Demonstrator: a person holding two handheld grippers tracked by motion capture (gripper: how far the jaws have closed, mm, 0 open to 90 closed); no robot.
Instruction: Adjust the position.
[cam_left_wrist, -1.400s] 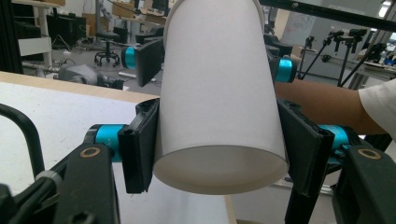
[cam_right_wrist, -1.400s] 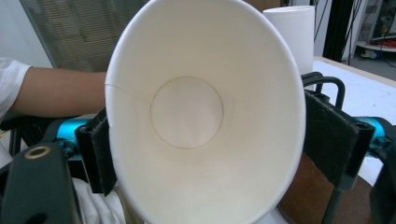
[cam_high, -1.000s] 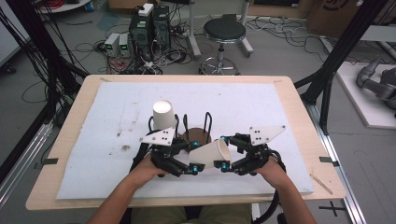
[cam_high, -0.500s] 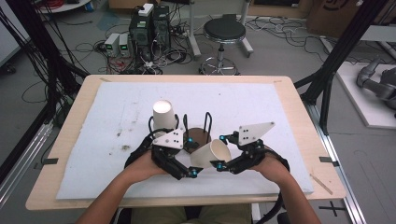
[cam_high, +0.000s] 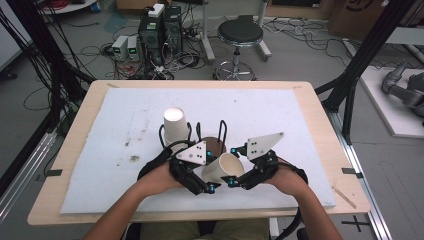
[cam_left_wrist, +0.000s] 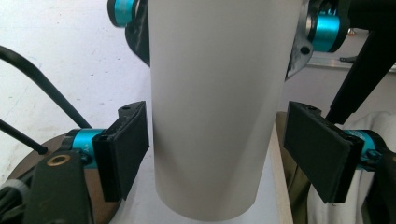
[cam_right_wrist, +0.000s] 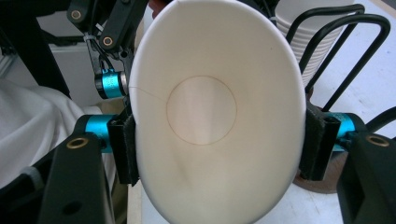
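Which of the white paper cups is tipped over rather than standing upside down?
The cup squeezed oval in the right gripper, mouth facing it; the other cup stands inverted by the black rack.

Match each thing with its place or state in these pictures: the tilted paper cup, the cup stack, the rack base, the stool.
Things:
1. tilted paper cup
2. cup stack
3. rack base
4. stool

Places or states:
A. round and brown, on the white mat
B. on the floor beyond the table
C. squeezed oval between the right gripper's fingers
D. upright on the mat, beyond the left hand

Pairs: 1-C, 2-D, 3-A, 4-B
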